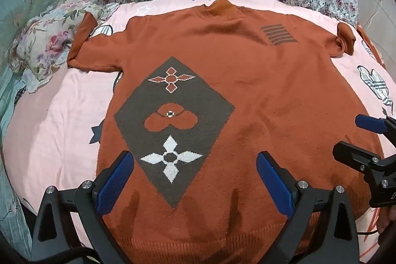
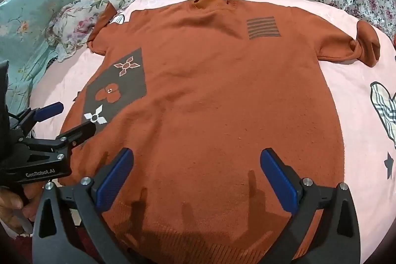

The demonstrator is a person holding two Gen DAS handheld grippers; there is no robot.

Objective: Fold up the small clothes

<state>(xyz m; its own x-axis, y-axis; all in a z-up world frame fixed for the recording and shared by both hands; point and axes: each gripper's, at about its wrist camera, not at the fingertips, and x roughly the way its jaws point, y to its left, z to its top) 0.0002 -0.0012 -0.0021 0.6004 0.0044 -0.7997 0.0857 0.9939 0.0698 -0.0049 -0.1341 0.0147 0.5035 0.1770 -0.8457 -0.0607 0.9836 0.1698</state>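
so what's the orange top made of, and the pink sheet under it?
Orange top: looks like knit, matte and slightly fuzzy, with a ribbed hem and the pattern worked into the fabric. Pink sheet: a thin, smooth woven fabric, probably cotton, with fine creases and printed stars.

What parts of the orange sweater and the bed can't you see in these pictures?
- Sweater bottom hem: in both views, partly covered by the open left gripper and open right gripper, and cut off by the bottom edge.
- Left sleeve end: runs up against the flowered pillow, so it is hard to follow.
- Right sleeve: bunched up, cuff hidden in both views.
- Pink sheet under the sweater: covered.
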